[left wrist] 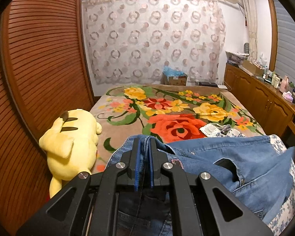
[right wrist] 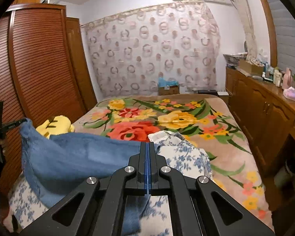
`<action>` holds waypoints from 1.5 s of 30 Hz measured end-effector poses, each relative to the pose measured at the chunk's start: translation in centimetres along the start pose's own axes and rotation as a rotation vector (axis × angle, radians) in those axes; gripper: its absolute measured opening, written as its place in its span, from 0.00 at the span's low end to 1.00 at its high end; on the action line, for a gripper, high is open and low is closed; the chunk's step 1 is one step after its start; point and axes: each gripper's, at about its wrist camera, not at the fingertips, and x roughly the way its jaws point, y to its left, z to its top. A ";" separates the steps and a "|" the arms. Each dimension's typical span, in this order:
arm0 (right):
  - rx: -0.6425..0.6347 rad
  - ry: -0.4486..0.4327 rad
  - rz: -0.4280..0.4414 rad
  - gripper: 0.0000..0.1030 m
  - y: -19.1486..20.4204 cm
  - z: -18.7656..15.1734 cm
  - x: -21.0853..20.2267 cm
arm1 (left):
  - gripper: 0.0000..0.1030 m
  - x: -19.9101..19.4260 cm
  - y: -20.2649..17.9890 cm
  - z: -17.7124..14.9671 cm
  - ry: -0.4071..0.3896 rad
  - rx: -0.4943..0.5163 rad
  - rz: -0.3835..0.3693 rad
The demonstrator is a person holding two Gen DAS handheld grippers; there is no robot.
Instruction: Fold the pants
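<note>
Blue denim pants [left wrist: 236,157] hang stretched between my two grippers above the near end of the bed. My left gripper [left wrist: 144,143] is shut on one bunched edge of the denim. In the right wrist view my right gripper [right wrist: 147,147] is shut on the other end of the pants [right wrist: 78,153], and the left gripper [right wrist: 13,124] shows at far left holding its corner up. The pants sag in the middle. A white garment with blue flowers [right wrist: 182,153] lies under them.
The bed carries a floral blanket [left wrist: 177,114]. A yellow plush toy [left wrist: 72,137] lies at its left edge against the slatted wooden wardrobe [left wrist: 39,68]. A wooden cabinet [left wrist: 265,98] with clutter on top runs along the right. A cardboard box [left wrist: 174,77] stands beyond the bed.
</note>
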 end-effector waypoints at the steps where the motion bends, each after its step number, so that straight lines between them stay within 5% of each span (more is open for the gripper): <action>1: -0.003 0.015 -0.002 0.00 0.3 0.0 0.7 | 0.09 0.6 -0.2 0.1 0.011 0.006 0.000; 9: -0.004 0.160 0.043 0.00 2.9 -2.3 6.4 | 0.16 6.0 -1.2 -1.1 0.166 0.047 -0.023; 13: -0.018 0.204 0.069 0.01 4.6 -3.2 8.3 | 0.51 5.0 -0.9 -1.5 0.153 0.062 -0.032; 17: -0.029 0.219 0.074 0.05 5.4 -2.7 9.5 | 0.52 3.5 0.7 -1.3 0.123 0.041 -0.022; 19: -0.025 0.226 0.067 0.17 4.8 -1.7 10.0 | 0.52 2.7 1.8 -1.8 0.122 0.022 -0.016; 25: -0.012 0.268 0.052 0.32 4.2 -1.4 11.4 | 0.52 4.0 3.6 -4.6 0.198 0.007 -0.023; 34: 0.006 0.323 0.060 0.41 4.1 -1.2 13.1 | 0.52 8.5 2.6 -6.6 0.326 -0.006 -0.114; 45: 0.010 0.373 0.069 0.42 3.7 -1.5 13.8 | 0.42 10.6 1.1 -8.1 0.398 0.021 -0.117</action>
